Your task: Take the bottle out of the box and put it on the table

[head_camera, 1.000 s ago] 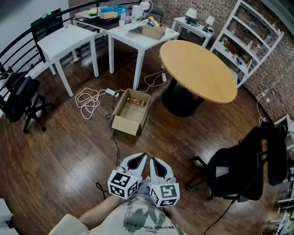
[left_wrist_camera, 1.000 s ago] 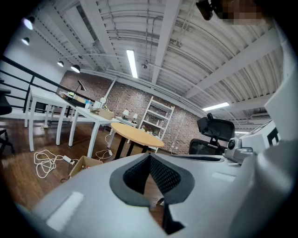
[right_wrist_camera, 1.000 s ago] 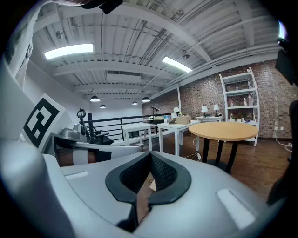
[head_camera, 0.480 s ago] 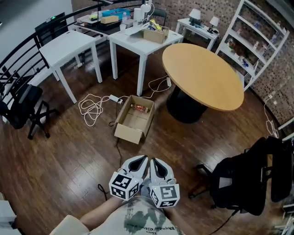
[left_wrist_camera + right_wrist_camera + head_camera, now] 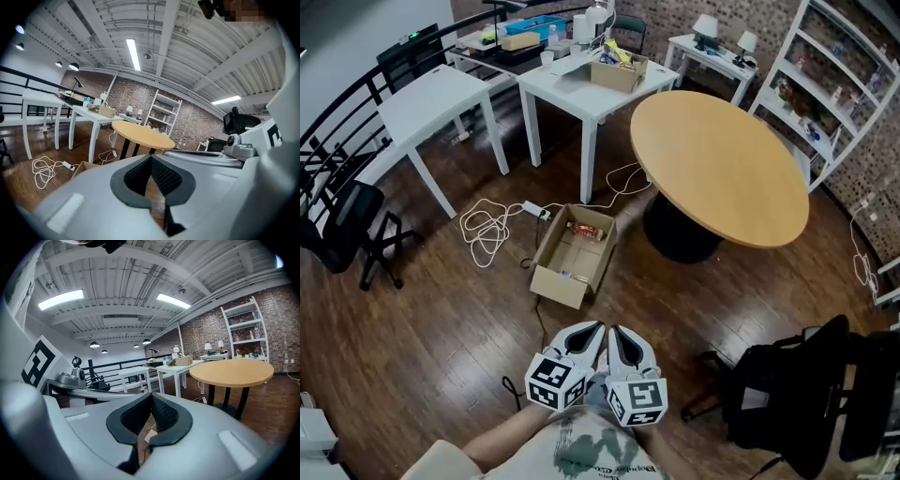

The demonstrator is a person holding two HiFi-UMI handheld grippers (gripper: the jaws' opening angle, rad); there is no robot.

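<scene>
An open cardboard box [image 5: 574, 255] lies on the wooden floor ahead of me. A small bottle with a reddish label [image 5: 589, 228] lies inside it at the far end. The round wooden table [image 5: 717, 161] stands to the right of the box. My left gripper [image 5: 589, 328] and right gripper [image 5: 617, 330] are held side by side close to my body, short of the box, both shut with nothing in them. In the left gripper view a corner of the box [image 5: 83, 167] shows past the shut jaws, and the round table [image 5: 143, 135] stands beyond.
White cables [image 5: 487, 221] lie coiled on the floor left of the box. Two white tables [image 5: 441, 92] stand behind it. A black chair [image 5: 342, 217] is at the left, another black chair with a bag [image 5: 787, 398] at the right. A white shelf [image 5: 848, 98] lines the brick wall.
The box and round table have drawn nearer to the grippers and sit lower in the head view. Both grippers stay shut and side by side.
</scene>
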